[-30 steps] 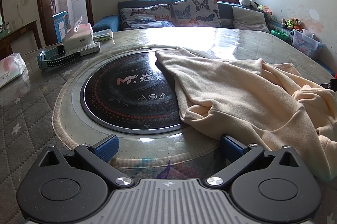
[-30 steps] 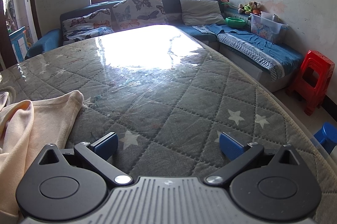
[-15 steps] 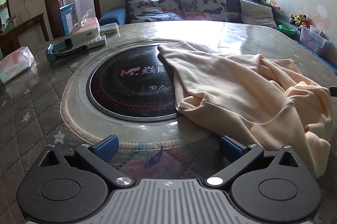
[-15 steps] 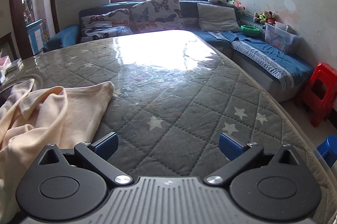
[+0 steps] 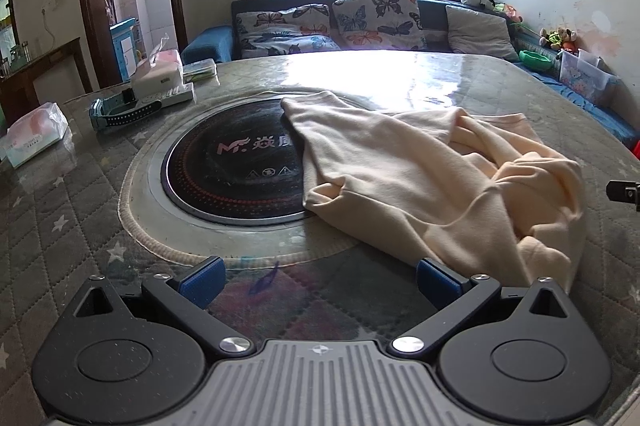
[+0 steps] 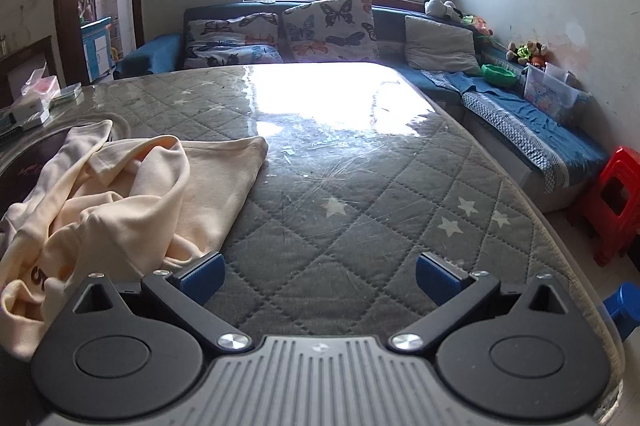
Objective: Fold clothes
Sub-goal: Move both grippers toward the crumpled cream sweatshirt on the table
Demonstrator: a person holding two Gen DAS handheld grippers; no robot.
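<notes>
So we've got the left gripper (image 5: 318, 276) hanging low over the table (image 5: 60, 210) with its blue pads spread wide and nothing in them, just short of the burner (image 5: 236, 170). The shirt (image 5: 420, 178) is crumpled in a heap, its left part draped over the burner's right edge and the rest bunched up on the quilted cover. The right gripper (image 6: 320, 274) is wide apart and empty too, its left pad almost on the heap's near edge. Our guess is we're at the very start: nothing's flat yet, so the step in hand is spreading it out. What we'd do is grab two clear edges, like the flat hem corner (image 6: 256, 146) on the far side and the sleeve end (image 5: 304, 106) over the burner, and pull apart gently instead of pinching the middle of the pile, since that'd just drag folds along. The fabric looks like soft, thickish cream knit that holds rounded folds, with dark print peeking out near us in the right view. The table is grey, diamond-stitched with little stars under a glossy clear sheet, so cloth should slide easily on it; the burner is smooth black glass, round.
</notes>
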